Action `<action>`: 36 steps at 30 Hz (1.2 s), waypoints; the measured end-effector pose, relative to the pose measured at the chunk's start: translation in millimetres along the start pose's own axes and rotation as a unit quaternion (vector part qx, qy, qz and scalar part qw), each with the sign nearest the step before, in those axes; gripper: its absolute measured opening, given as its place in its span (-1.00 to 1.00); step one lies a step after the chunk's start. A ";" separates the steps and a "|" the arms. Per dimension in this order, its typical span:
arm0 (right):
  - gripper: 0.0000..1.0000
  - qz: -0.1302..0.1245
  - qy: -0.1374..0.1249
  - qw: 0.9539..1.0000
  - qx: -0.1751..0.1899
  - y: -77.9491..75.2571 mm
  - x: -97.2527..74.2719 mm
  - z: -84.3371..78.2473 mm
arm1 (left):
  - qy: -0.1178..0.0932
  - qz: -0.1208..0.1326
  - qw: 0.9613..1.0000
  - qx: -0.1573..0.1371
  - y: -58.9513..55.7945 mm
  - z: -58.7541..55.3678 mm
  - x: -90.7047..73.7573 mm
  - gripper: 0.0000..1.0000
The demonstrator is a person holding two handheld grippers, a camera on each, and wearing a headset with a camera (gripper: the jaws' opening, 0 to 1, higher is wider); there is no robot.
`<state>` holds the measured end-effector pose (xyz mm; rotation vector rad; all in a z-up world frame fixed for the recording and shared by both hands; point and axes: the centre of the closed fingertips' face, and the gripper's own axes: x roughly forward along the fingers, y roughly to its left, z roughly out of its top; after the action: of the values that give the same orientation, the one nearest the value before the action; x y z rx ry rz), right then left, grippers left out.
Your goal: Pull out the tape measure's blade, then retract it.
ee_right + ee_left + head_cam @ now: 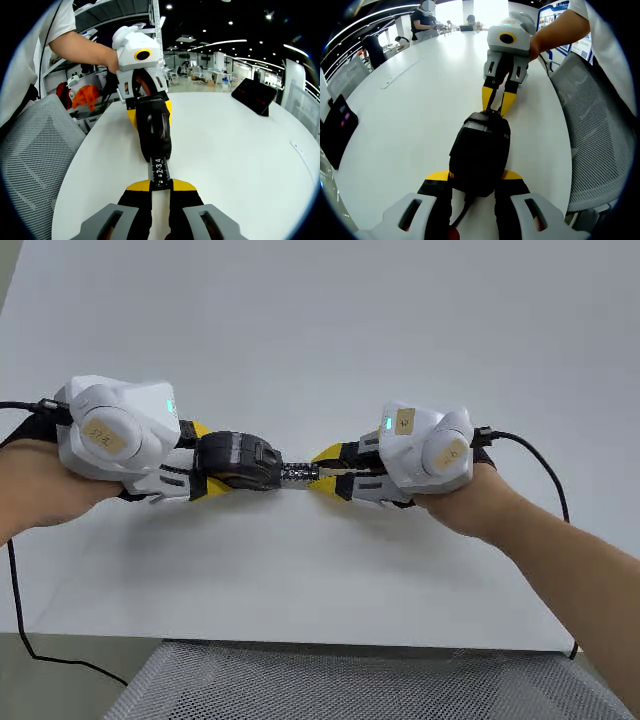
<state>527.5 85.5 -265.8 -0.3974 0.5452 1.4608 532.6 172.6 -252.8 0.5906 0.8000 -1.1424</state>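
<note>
Left gripper [210,461] clamped the black tape measure case [240,460]; right gripper [326,471] pinched its short numbered blade [298,473].

The tape measure [236,460] has a black case of matt, slightly rubbery-looking plastic, with a dull sheen along its ridges. Its blade [299,473] is a thin, smooth dark strip with white printed numerals. The left gripper [207,460] and the right gripper [325,470] have smooth white plastic shells with a soft gloss, matt black plastic frames and flat, unshiny yellow jaw tips. The table [350,330] has a smooth white top, matt with faint reflections. The chair [350,685] is open, rough grey woven mesh. The cable [535,465] has a smooth black sheath.
</note>
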 end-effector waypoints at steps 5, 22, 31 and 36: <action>-0.84 -0.002 0.002 1.000 -0.001 0.4 -4.0 -2.0 | 0.001 0.000 1.000 0.001 -0.2 0.4 0.0 -0.45; -0.84 -0.009 0.010 1.000 -0.001 -1.7 -18.2 -9.0 | 0.005 -0.001 1.000 -0.001 -0.1 -0.9 -0.7 -0.45; -0.84 -0.015 0.017 1.000 0.002 -2.5 -31.5 -14.1 | 0.007 0.000 1.000 0.000 0.2 -0.9 -0.7 -0.45; -0.84 -0.020 0.020 1.000 0.004 -4.6 -38.6 -18.4 | 0.007 -0.001 1.000 0.001 0.1 -1.1 -0.2 -0.45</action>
<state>529.1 43.0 -259.1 -0.4299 0.5711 1.4149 532.4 173.6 -253.3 0.6006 0.8115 -1.1423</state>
